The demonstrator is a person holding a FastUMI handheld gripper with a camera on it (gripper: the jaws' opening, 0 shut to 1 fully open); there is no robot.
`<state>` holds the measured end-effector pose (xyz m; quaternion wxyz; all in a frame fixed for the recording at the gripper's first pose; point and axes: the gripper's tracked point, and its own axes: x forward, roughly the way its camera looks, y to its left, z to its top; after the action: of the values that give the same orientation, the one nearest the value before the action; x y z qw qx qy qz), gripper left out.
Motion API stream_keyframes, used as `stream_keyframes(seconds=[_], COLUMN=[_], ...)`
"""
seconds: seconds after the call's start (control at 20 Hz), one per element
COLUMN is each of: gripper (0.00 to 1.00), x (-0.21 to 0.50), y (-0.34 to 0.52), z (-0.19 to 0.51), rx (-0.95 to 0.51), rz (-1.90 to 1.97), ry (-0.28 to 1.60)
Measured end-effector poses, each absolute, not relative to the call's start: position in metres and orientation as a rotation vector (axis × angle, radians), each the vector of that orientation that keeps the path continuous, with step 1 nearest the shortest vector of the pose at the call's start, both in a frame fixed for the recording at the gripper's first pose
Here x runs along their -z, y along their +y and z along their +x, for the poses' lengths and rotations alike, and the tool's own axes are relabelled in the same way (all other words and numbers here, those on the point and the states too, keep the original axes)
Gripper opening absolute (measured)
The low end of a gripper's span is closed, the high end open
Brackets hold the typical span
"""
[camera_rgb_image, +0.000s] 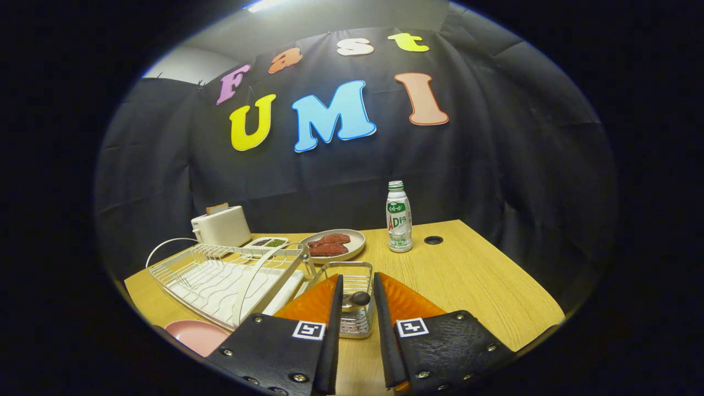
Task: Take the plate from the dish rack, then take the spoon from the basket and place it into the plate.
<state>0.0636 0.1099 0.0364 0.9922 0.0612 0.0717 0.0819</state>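
Observation:
A small metal wire basket stands on the wooden table just right of the white dish rack. The dark rounded end of the spoon sticks up out of the basket. My gripper reaches over the basket, one finger on each side of the spoon's end. A narrow gap shows on both sides, so the fingers stand open and are not pressing on it. The pink plate lies flat on the table in front of the rack, left of my left finger. The rack holds no dishes.
Behind the rack are a white toaster and a small divided dish. A beige plate of red meat lies beyond the basket. A white drink bottle stands upright next to a cable hole. Bare tabletop stretches to the right.

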Motion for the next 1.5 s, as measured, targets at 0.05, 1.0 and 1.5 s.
stream_keyframes(seconds=[0.05,1.0,1.5], gripper=[0.33,0.09,0.06], x=[-0.035,-0.047,-0.120], y=[0.111,0.117,0.123], z=[0.069,0.089,0.075], rx=[-0.160,-0.090,-0.110], rz=[0.140,0.098,0.021], ry=[0.150,0.284,0.255])
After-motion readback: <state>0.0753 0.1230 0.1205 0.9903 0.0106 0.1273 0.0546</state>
